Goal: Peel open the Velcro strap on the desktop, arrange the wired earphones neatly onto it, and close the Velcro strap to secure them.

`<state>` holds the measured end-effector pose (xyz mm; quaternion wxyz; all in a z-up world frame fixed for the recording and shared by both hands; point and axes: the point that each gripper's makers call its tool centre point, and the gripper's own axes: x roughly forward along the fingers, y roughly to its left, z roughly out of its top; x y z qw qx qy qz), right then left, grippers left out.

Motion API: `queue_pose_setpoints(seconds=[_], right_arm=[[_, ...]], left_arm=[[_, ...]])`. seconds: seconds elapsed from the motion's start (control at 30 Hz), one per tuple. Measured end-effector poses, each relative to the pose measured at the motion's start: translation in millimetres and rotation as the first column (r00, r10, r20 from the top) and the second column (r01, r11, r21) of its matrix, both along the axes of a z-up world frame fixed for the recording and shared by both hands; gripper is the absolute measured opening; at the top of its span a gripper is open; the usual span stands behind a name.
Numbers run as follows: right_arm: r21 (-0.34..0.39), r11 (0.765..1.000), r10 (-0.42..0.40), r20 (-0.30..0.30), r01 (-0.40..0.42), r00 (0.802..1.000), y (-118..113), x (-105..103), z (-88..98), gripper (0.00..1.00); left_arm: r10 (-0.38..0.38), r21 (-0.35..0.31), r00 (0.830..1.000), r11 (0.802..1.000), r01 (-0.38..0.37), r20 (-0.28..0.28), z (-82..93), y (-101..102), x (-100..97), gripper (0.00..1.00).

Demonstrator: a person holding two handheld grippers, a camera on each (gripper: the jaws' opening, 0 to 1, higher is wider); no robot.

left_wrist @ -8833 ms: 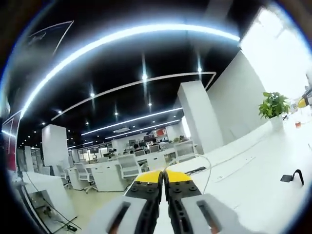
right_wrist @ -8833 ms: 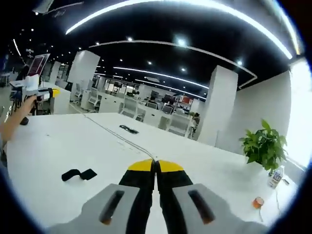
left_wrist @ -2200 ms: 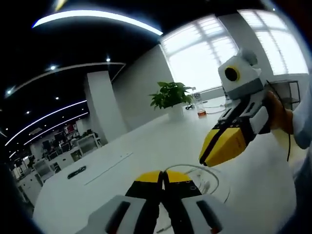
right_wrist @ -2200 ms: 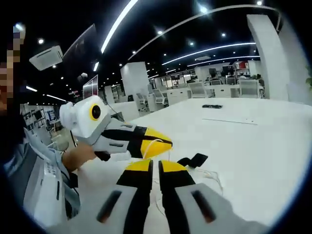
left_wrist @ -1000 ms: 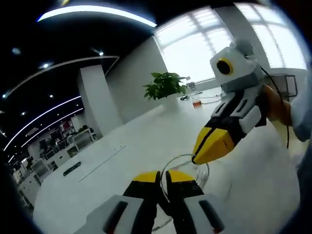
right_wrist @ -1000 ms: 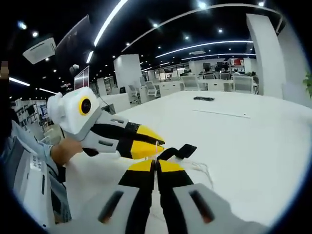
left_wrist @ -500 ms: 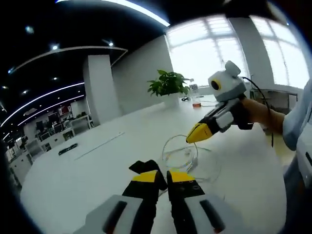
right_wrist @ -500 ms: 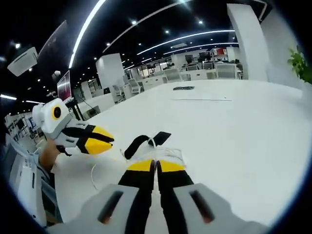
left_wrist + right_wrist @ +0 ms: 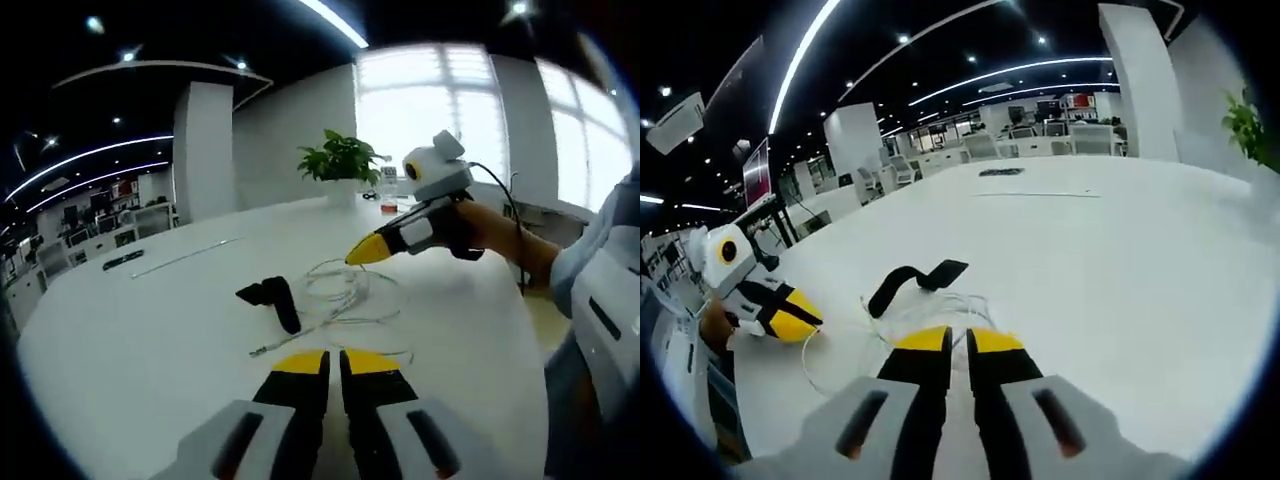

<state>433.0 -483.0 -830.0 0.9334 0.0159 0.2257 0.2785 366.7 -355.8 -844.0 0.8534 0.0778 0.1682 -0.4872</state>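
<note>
here black velcro strap [image 9: 272, 298] lies curled beside coiled white earphones [image 9: 345, 290].

The left claw [image 9: 335, 358] and right claw [image 9: 959, 342] hovered apart, each with jaws slightly parted and empty, hand [image 9: 487, 228] gripping the right.

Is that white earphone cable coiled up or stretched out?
Coiled: the earphone cable lies in loose loops on the table, beside the black strap.

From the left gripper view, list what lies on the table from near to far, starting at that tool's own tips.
Left tool's yellow tips → coiled white earphone cable → black Velcro strap → long dark flat object → green potted plant at the far edge.
</note>
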Motion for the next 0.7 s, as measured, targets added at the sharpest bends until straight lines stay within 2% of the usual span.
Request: queue_pose_setpoints(seconds=[0.13,0.3,0.4,0.53,0.7], right_arm=[[-0.028,0.999,-0.018,0.033,0.019,0.999,-6,-7,6.5,0.08],[-0.040,0.999,-0.004,0.065,0.007,0.998,-3,-20,17.2,0.08],[-0.030,0.998,0.062,0.081,-0.059,0.995,12,-32,20.4,0.08],[0.040,0.980,0.192,0.058,-0.195,0.980,46,-57,19.0,0.09],[0.039,0.964,0.261,0.082,-0.264,0.962,64,-70,21.7,0.09]], left_arm=[[-0.022,-0.005,1.000,1.000,0.021,-0.008,-3.2,-8,-5.1,0.09],[-0.038,-0.032,0.999,0.999,0.038,-0.006,0.3,-15,-5.9,0.09],[-0.042,-0.052,0.999,0.998,0.041,-0.010,2.8,-19,-5.4,0.09],[-0.027,-0.073,1.000,0.997,0.027,0.006,8.5,-23,-0.1,0.09],[-0.011,-0.110,1.000,0.994,0.015,0.029,21.7,-28,4.9,0.09]])
